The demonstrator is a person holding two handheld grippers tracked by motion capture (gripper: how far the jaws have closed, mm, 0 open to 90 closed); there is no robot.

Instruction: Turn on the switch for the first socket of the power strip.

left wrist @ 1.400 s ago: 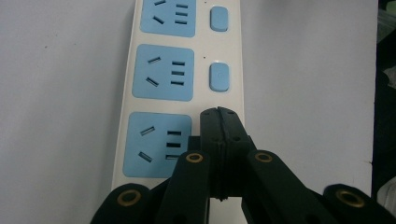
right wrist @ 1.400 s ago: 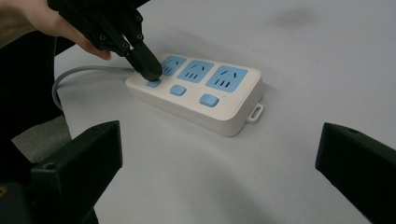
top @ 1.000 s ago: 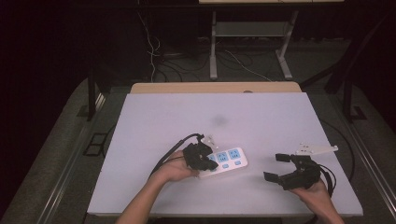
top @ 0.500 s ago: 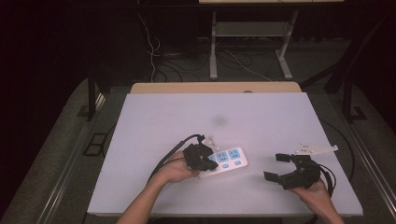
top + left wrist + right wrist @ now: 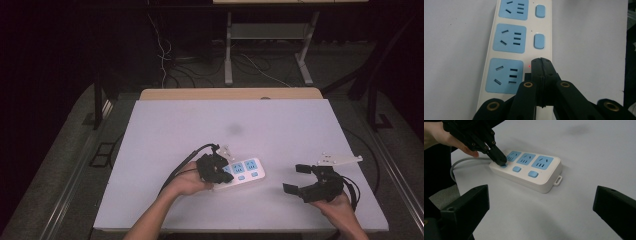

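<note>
The white surface (image 5: 280,130) carries a white power strip (image 5: 243,171) near its front edge, left of middle. The strip has three blue sockets, each with a blue switch (image 5: 539,41) beside it, and a grey cord (image 5: 461,162) at one end. The left hand-held gripper (image 5: 218,172), jaws pressed together, tilts down with its tip on the end switch. The right hand-held gripper (image 5: 300,179) rests well apart to the right, jaws spread wide, holding nothing.
</note>
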